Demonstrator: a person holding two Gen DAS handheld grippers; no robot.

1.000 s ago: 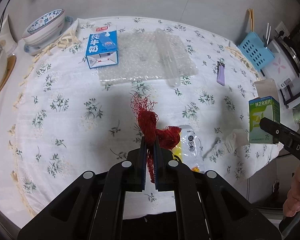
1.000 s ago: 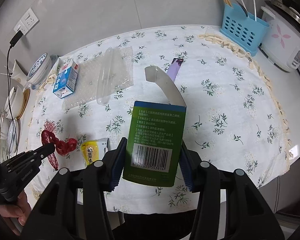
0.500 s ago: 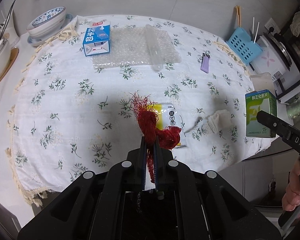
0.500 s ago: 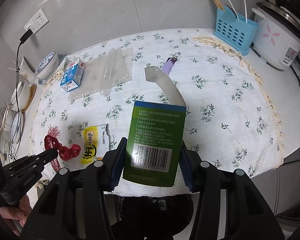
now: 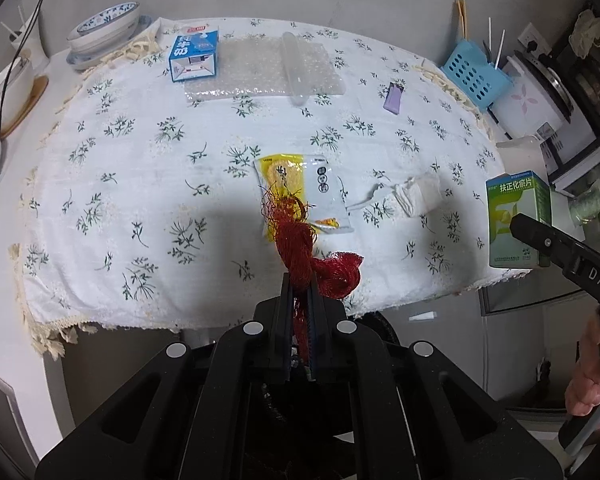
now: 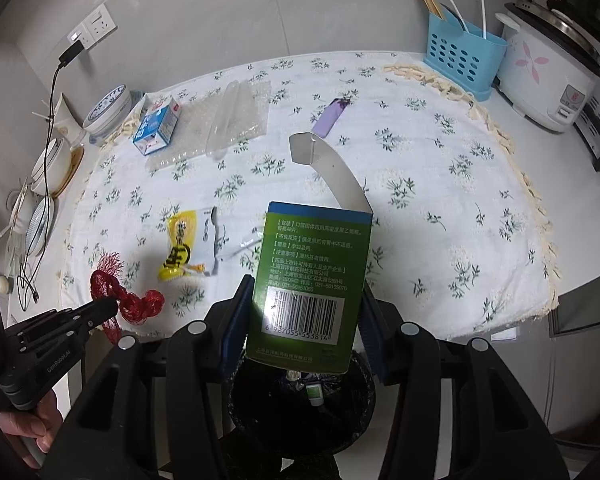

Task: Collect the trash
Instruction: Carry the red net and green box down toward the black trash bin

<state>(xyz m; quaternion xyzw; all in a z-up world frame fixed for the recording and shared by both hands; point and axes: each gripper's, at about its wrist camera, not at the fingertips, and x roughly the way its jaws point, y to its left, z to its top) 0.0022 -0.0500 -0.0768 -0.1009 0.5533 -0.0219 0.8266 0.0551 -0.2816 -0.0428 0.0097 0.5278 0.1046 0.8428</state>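
My left gripper (image 5: 300, 280) is shut on a red mesh net (image 5: 300, 240), held in the air past the table's front edge. My right gripper (image 6: 304, 300) is shut on a green medicine box (image 6: 312, 276) with its white flap open. The box hangs over a black-lined trash bin (image 6: 300, 408) below the table edge. In the left wrist view the box (image 5: 516, 220) and the right gripper's finger (image 5: 540, 236) show at the right. On the flowered tablecloth (image 5: 140, 140) lie a yellow snack wrapper (image 5: 300, 184), a crumpled tissue (image 5: 416, 196), a blue milk carton (image 5: 194, 56) and bubble wrap (image 5: 260, 68).
A purple lighter (image 5: 394, 98) lies toward the back right. A blue utensil basket (image 6: 464, 56) and a rice cooker (image 6: 548, 72) stand at the right. Bowls (image 5: 104, 34) are stacked at the back left, with a cable (image 6: 40, 184) hanging there.
Both grippers have drawn back from the table toward its front edge, carrying the net and the box. The trash bin has come into view under the box.
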